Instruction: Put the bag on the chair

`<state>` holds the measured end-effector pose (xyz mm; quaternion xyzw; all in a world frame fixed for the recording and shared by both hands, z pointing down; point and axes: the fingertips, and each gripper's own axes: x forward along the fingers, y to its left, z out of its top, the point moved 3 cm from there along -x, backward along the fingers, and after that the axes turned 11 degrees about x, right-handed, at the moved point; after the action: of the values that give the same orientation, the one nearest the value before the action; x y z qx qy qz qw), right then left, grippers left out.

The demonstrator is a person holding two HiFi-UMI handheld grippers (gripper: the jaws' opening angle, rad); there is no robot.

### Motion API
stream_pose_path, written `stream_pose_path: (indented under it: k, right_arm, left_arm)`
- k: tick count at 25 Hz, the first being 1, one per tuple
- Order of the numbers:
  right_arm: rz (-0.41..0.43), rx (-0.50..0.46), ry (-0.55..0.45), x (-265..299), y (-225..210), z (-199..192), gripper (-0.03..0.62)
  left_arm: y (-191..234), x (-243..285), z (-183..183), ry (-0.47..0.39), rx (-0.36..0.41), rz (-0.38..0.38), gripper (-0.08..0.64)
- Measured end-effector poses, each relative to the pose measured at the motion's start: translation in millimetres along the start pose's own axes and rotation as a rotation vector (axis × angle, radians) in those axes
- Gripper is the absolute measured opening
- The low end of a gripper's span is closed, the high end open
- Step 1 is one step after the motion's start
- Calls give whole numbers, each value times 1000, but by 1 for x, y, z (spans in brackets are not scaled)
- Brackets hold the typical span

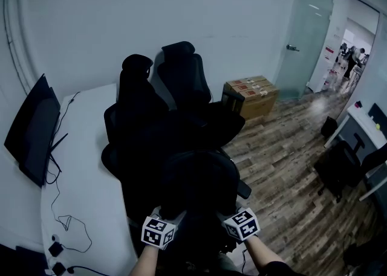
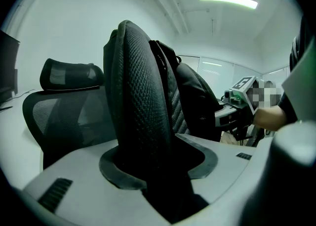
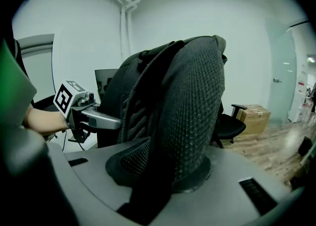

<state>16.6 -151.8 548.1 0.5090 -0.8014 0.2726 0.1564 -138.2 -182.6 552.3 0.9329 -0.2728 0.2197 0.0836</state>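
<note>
A black backpack (image 1: 196,187) hangs in front of me, just short of the nearest black office chair (image 1: 181,127). My left gripper (image 1: 159,230) is shut on one padded mesh shoulder strap (image 2: 143,106), which fills the gap between its jaws (image 2: 153,170). On the other padded strap (image 3: 195,111) my right gripper (image 1: 242,223) is shut in the same way (image 3: 168,175). Each gripper shows in the other's view: the right gripper (image 2: 237,104) and the left gripper (image 3: 79,109). The bag hides both grippers' fingertips in the head view.
Two high-backed black chairs (image 1: 136,99) (image 1: 184,78) stand side by side against a white desk (image 1: 84,166) with a dark monitor (image 1: 33,127) and cables. A cardboard box (image 1: 249,95) sits on the wood floor by a glass door (image 1: 305,45). Another desk and chair (image 1: 344,160) are at the right.
</note>
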Motion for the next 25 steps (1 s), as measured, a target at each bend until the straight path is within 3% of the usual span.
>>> stream_pose_path:
  k: [25]
  right_arm:
    - [166,-20,167,147,-118,-4,115]
  left_arm:
    - [80,133,-53,83,-183,133,210]
